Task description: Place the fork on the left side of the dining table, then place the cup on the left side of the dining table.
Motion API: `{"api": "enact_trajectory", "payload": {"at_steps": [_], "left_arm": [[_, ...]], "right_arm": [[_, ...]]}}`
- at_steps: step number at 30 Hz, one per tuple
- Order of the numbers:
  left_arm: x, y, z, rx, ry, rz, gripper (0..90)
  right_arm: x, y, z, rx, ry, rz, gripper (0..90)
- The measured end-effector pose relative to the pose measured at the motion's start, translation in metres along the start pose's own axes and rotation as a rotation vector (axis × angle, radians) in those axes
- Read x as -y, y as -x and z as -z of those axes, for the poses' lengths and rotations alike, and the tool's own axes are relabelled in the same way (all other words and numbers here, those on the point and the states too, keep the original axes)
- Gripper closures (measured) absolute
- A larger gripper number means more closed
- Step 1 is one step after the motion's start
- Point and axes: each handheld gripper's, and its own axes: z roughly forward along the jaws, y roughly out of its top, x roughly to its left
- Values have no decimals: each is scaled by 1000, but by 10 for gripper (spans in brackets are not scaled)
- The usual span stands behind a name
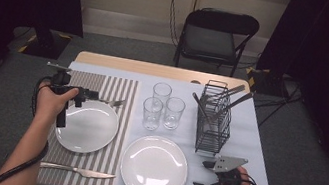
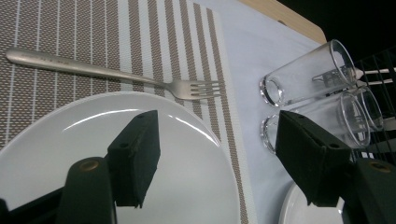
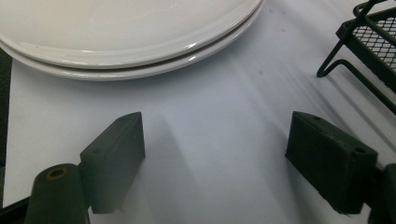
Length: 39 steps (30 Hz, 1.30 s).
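The left gripper (image 1: 92, 94) hovers over the far rim of the round white plate (image 1: 88, 128) on the brown-and-white striped placemat (image 1: 117, 89), near the tabletop's left edge. Its jaws stand wide apart with nothing between them. Just beyond the plate's far rim, the matte silver fork (image 2: 116, 73) lies flat on the placemat, tines toward the table's middle, apart from the jaws.

The right gripper (image 1: 203, 175) rests low near the front right corner of the tabletop, on the pale blue cloth (image 3: 210, 116). Its jaws are also spread wide and empty, pointing at a stack of two white plates (image 3: 126, 51) near the front edge.

Three clear drinking glasses (image 1: 164, 106) stand at the middle; a black wire cutlery rack (image 1: 214, 118) with utensils stands toward the right edge. A silver table knife (image 1: 78, 171) lies near the front left corner.
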Motion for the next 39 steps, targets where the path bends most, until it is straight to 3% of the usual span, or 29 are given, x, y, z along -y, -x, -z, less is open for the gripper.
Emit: {"api": "enact_trajectory", "payload": {"at_steps": [9, 19, 39], "left_arm": [[4, 10, -4, 35, -20, -21, 303], [8, 17, -7, 36, -39, -58, 300], [12, 30, -19, 64, -71, -76, 291]], "right_arm": [[0, 0, 0, -1, 0, 1, 185], [0, 0, 0, -1, 0, 1, 185], [0, 0, 0, -1, 0, 1, 185]]}}
